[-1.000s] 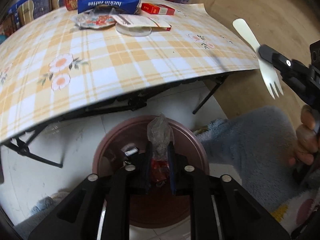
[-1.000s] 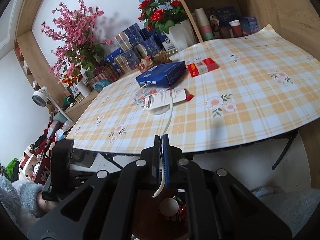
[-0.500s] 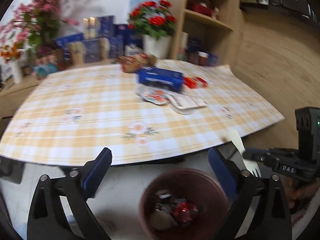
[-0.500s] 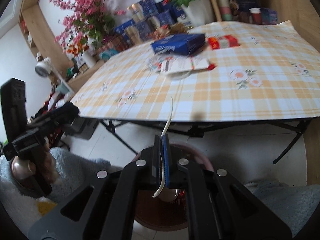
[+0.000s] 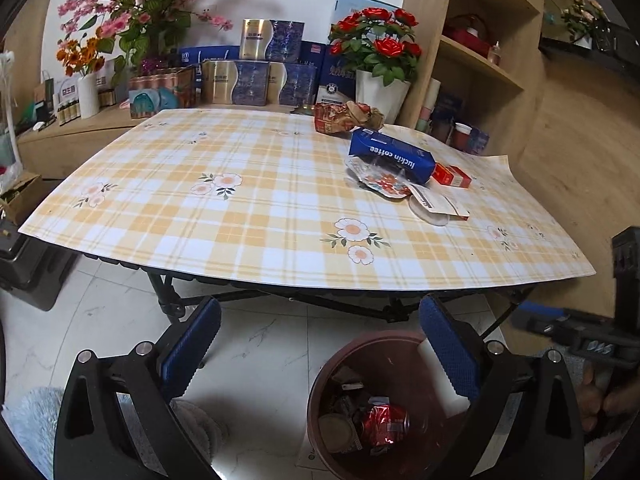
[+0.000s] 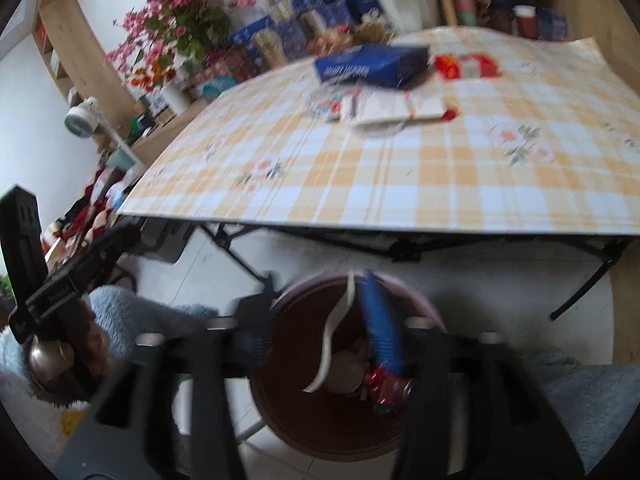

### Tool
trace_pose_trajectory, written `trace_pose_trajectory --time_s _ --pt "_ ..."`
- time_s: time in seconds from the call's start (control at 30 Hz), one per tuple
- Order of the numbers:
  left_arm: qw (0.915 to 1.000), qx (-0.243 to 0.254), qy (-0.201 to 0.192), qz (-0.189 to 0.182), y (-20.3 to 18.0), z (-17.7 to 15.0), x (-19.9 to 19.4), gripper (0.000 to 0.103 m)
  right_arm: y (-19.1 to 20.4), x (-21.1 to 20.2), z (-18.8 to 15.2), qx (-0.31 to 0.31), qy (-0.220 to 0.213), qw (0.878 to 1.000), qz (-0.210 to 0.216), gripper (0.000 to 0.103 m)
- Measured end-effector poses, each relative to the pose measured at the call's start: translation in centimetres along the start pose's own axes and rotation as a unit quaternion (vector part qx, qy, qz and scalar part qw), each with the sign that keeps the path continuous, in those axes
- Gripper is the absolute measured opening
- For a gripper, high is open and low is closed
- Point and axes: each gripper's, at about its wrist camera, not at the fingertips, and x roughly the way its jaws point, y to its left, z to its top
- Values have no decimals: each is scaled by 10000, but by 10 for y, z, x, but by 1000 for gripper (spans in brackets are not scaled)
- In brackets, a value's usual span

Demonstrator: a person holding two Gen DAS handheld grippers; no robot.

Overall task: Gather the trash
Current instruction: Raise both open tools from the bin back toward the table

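A brown round bin (image 5: 320,396) stands on the floor below the table's front edge, with a red crumpled wrapper (image 5: 385,424) and other scraps inside. My left gripper (image 5: 320,344) is wide open and empty, above the floor just left of the bin. In the blurred right wrist view my right gripper (image 6: 316,320) is open over the bin (image 6: 280,400), and a white plastic fork (image 6: 330,344) hangs loose between the fingers, falling toward the bin. On the table lie a blue coffee box (image 5: 392,156), a red packet (image 5: 452,176), wrappers (image 5: 384,182) and a white paper (image 5: 438,204).
The checked tablecloth table (image 5: 240,216) has black folding legs (image 5: 168,296). Flower pots and boxes stand behind it, wooden shelves to the right. A crumpled brown bag (image 5: 348,116) lies at the table's back. A grey fluffy rug (image 6: 132,308) lies beside the bin.
My left gripper opened, dropped its plastic wrapper in the bin, and rose. My right gripper moved over the bin and opened, releasing the fork.
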Motion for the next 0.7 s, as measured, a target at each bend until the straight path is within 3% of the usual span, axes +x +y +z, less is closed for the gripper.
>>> trace_pose_trajectory --time_s 0.13,0.33,0.5,0.63,0.7 --pt "10000 -21 13 -1 -3 -1 1 97 -11 -20 6 181 -497 9982 -283 96" --pt "10000 -60 12 18 -3 -3 0 97 -22 -28 11 116 -671 9938 -880 97" --pt "9998 -122 135 -1 1 -6 3 97 -32 -32 15 240 -767 9917 -1005 97" --pt "9976 -444 238 -475 9 3 5 97 -37 -30 21 141 -803 9897 -1181 97" --pt "9965 -591 302 -507 12 13 9 96 -38 -30 27 62 -851 9888 -1226 97"
